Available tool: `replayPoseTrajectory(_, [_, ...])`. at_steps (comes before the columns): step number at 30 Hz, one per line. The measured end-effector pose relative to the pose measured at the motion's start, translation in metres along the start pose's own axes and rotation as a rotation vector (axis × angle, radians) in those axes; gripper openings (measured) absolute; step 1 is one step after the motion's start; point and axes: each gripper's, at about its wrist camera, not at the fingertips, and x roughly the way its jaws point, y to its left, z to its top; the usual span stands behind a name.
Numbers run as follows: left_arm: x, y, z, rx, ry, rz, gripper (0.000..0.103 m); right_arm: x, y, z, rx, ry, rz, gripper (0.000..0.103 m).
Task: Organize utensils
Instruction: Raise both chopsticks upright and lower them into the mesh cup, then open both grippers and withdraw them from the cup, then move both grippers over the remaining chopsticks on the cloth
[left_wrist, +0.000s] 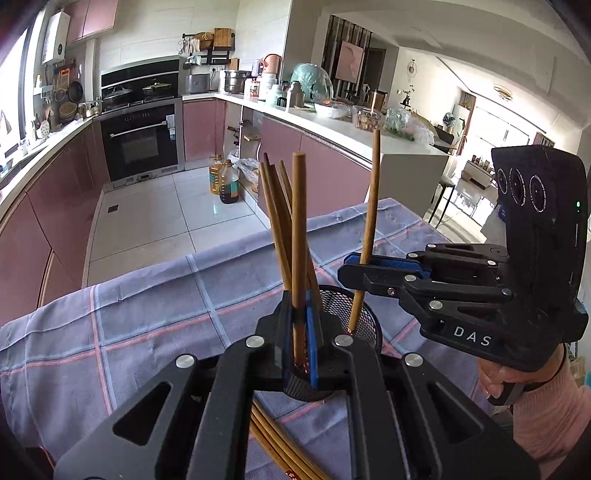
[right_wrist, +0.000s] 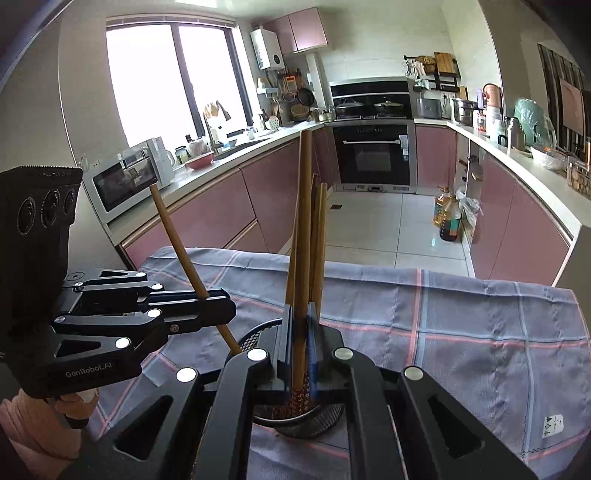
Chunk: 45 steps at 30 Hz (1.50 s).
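Observation:
A black mesh holder (left_wrist: 351, 302) stands on the checked cloth with several wooden chopsticks (left_wrist: 275, 206) upright in it. My left gripper (left_wrist: 300, 306) is shut on one chopstick (left_wrist: 298, 221), held upright just over the holder's near rim. My right gripper (left_wrist: 364, 264) comes in from the right, shut on another chopstick (left_wrist: 373, 184) whose lower tip dips inside the holder. In the right wrist view, my right gripper (right_wrist: 301, 317) clamps its chopstick (right_wrist: 304, 221) above the holder (right_wrist: 258, 334). My left gripper (right_wrist: 218, 301) holds its slanted chopstick (right_wrist: 173, 229) there, with the lower end at the rim.
Several loose chopsticks (left_wrist: 280, 443) lie on the blue-and-pink checked cloth (left_wrist: 147, 314) beneath my left gripper. A hand in a pink sleeve (left_wrist: 535, 402) holds the right gripper. Beyond the table edge are a tiled floor, oil bottles (left_wrist: 225, 181) and pink kitchen cabinets.

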Motion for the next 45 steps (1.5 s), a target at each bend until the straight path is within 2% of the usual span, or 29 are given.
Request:
replayPoseTrajectory(8, [0.018, 0.012, 0.003, -0.04, 0.011, 0.009, 0.008, 0.015, -0.005, 0.001, 0.032, 0.013, -0.015, 0.008])
replayPoseTrajectory(11, [0.019, 0.014, 0.002, -0.054, 0.009, 0.004, 0.015, 0.016, -0.008, 0.001, 0.045, 0.012, -0.012, 0.008])
replayPoseTrajectory(13, [0.019, 0.016, 0.0, -0.064, 0.008, 0.002, 0.019, 0.016, -0.01, 0.001, 0.055, 0.007, -0.013, 0.018])
replayPoseTrajectory(15, [0.018, 0.019, -0.005, -0.073, 0.002, 0.001, 0.019, 0.014, -0.012, 0.0, 0.065, 0.005, -0.014, 0.019])
replayPoseTrajectory(21, [-0.004, 0.024, -0.025, -0.088, -0.055, 0.026, 0.026, -0.004, -0.005, -0.009, 0.049, -0.031, -0.009, 0.026])
replayPoseTrajectory(25, [-0.032, 0.025, -0.043, -0.078, -0.119, 0.049, 0.035, -0.025, 0.009, -0.018, 0.004, -0.057, 0.034, 0.03])
replayPoseTrajectory(26, [-0.038, 0.026, -0.049, -0.08, -0.129, 0.046, 0.035, -0.031, 0.013, -0.02, -0.013, -0.063, 0.043, 0.034])
replayPoseTrajectory(27, [-0.043, 0.026, -0.055, -0.081, -0.134, 0.045, 0.035, -0.031, 0.013, -0.02, -0.013, -0.063, 0.043, 0.038])
replayPoseTrajectory(30, [-0.053, 0.027, -0.076, -0.081, -0.13, 0.066, 0.038, -0.044, 0.025, -0.032, -0.055, -0.07, 0.064, 0.04])
replayPoseTrajectory(35, [-0.055, 0.03, -0.112, -0.09, -0.072, 0.083, 0.038, -0.043, 0.044, -0.058, -0.098, -0.01, 0.117, 0.041])
replayPoseTrajectory(41, [-0.048, 0.029, -0.147, -0.106, 0.003, 0.084, 0.038, -0.012, 0.062, -0.093, -0.112, 0.132, 0.154, 0.041])
replayPoseTrajectory(45, [-0.037, 0.028, -0.161, -0.117, 0.047, 0.084, 0.039, 0.009, 0.072, -0.111, -0.11, 0.203, 0.143, 0.041])
